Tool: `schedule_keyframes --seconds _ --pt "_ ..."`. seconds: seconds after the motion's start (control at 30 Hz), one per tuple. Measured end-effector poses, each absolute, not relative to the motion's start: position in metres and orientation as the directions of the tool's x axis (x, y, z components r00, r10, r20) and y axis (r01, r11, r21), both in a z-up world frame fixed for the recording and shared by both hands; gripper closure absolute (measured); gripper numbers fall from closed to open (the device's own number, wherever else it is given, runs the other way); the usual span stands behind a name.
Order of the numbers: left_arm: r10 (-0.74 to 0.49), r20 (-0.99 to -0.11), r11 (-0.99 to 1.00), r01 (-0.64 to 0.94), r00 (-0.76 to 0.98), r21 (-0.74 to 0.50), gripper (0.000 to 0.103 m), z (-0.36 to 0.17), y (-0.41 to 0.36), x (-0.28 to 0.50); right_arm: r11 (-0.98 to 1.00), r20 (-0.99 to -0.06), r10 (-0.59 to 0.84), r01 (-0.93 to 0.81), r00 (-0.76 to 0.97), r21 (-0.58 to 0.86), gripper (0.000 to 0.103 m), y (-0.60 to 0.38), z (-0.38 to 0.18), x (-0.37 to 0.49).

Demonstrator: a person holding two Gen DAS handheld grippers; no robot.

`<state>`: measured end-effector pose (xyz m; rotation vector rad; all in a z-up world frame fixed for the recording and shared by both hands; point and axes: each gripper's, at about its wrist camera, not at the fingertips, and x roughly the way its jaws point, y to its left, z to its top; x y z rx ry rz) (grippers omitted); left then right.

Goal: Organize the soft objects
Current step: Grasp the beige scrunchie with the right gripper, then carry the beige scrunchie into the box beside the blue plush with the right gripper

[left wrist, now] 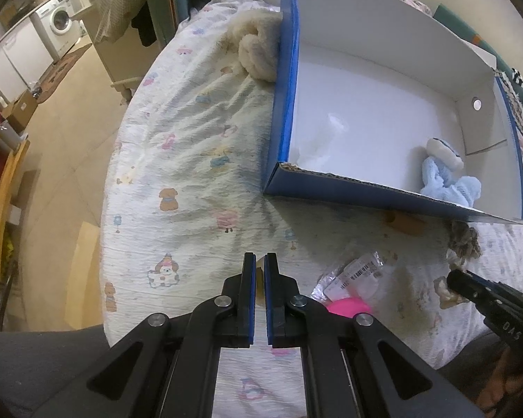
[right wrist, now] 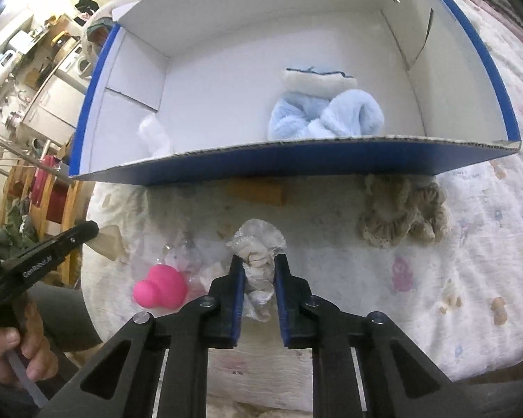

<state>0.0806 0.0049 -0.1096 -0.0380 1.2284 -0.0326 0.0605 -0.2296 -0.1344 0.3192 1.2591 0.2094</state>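
Observation:
A blue cardboard box [left wrist: 279, 111] with a white inside stands on the patterned bedspread; it also shows in the right wrist view [right wrist: 296, 162]. A light blue fluffy toy [right wrist: 324, 111] lies in it, also seen in the left wrist view [left wrist: 446, 177]. My right gripper [right wrist: 255, 264] is closed around a pale crumpled scrunchie [right wrist: 258, 247] on the bedspread. My left gripper [left wrist: 259, 261] is shut on a small beige piece [left wrist: 260, 271], which also shows in the right wrist view [right wrist: 108, 240]. A beige lace scrunchie [right wrist: 401, 216] lies by the box front.
A pink silicone piece [right wrist: 160, 287] and a clear packet with a barcode [left wrist: 359, 271] lie between the grippers. A cream fluffy item [left wrist: 254, 52] lies left of the box. A wooden block [right wrist: 258, 191] sits under the box front. The bed edge drops off at left.

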Motion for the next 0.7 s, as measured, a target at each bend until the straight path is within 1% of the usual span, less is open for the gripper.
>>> schedule_keyframes --seconds 0.23,0.4,0.6,0.7 --pt "-0.026 -0.924 1.0 0.02 0.381 -0.02 0.099 -0.098 0.003 0.077 0.919 -0.867 0.371 0.002 0.333 0.394 0.085 -0.239 -0.117 0.06" --pt "-0.053 -0.906 0.998 0.008 0.419 -0.054 0.099 -0.078 0.009 0.07 0.894 -0.819 0.422 -0.026 0.388 0.448 0.085 -0.248 -0.094 0.054" --pt "-0.101 -0.861 0.994 0.012 0.499 -0.11 0.099 -0.033 0.013 0.066 0.852 -0.738 0.484 -0.061 0.47 0.519 0.085 -0.271 -0.053 0.047" --pt "-0.122 -0.845 0.991 0.023 0.52 -0.129 0.099 -0.016 0.01 0.072 0.845 -0.717 0.491 -0.069 0.496 0.531 0.085 -0.28 -0.038 0.05"
